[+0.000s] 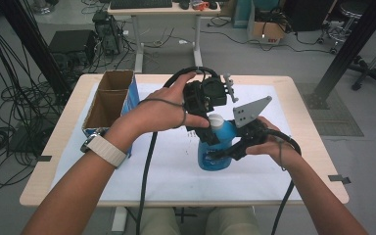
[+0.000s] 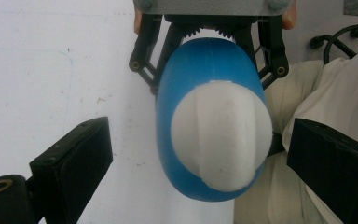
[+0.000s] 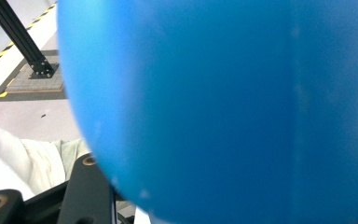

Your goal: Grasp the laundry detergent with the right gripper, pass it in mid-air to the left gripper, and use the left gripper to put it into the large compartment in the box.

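1. Desk (image 1: 303, 176) – light wood top w/ white sheet over most of it. Bare wood shows along the edges only.

2. Cardboard box (image 1: 108, 100) – open-topped, two compartments, blue side panel. Sits at desk's far-left corner, well apart from the work. Low risk unless the left forearm swings wide.

3. Blue bottle (image 1: 215, 147) – plastic, upright, near desk centre, a bit toward the right edge. Base looks to be at or just off the sheet; can't tell which. Smooth rounded body, so prob. slippery.

4. Right gripper (image 1: 225, 149) – clenched on the bottle body from the right side; right gripper view is blue plastic close up. Risk: rounded wall may squirm out of the pads if the bottle gets torqued; squeezing harder could dent it or push liquid up.

5. Left gripper (image 1: 209, 128) – over the bottle top, pointing down, jaws apart either side of the cap, not touching it. Risk: closing off-centre tips the bottle against the right grip.

6. White cap (image 2: 221, 135) – domed, ribbed, on bottle neck, between the left jaws. Risk: if twisted, bottle turns w/ cap instead of cap loosening; if cap pops free abruptly, contents could spill on the sheet.
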`<state>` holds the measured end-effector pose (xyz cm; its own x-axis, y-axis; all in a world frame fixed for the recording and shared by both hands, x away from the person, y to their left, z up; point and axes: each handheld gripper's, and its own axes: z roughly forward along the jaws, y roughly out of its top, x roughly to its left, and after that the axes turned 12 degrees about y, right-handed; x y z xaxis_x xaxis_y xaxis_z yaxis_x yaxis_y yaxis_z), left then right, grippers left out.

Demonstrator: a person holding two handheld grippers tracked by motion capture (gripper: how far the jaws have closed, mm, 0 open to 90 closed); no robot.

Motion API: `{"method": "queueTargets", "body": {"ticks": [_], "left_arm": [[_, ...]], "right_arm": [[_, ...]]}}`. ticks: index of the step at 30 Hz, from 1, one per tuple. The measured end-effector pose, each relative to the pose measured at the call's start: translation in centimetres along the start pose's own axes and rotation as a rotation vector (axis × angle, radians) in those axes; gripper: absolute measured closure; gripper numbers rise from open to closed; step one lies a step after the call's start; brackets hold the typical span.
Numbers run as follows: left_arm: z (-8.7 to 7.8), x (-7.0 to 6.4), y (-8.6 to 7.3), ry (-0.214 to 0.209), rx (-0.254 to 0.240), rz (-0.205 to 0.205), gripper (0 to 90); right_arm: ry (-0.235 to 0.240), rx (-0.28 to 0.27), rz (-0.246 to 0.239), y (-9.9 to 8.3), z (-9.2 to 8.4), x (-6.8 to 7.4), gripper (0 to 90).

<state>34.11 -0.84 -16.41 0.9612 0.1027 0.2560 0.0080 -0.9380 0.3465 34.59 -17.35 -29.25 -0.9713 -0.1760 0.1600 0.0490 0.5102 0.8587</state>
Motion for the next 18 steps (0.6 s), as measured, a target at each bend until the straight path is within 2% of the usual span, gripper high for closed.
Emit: {"method": "queueTargets", "body": {"ticks": [18], "left_arm": [[-0.06,-0.06,-0.20,0.003,0.004,-0.004,7.0]], "right_arm": [[0.004,0.007,0.000,0.05,0.13,0.05,42.3]]}}
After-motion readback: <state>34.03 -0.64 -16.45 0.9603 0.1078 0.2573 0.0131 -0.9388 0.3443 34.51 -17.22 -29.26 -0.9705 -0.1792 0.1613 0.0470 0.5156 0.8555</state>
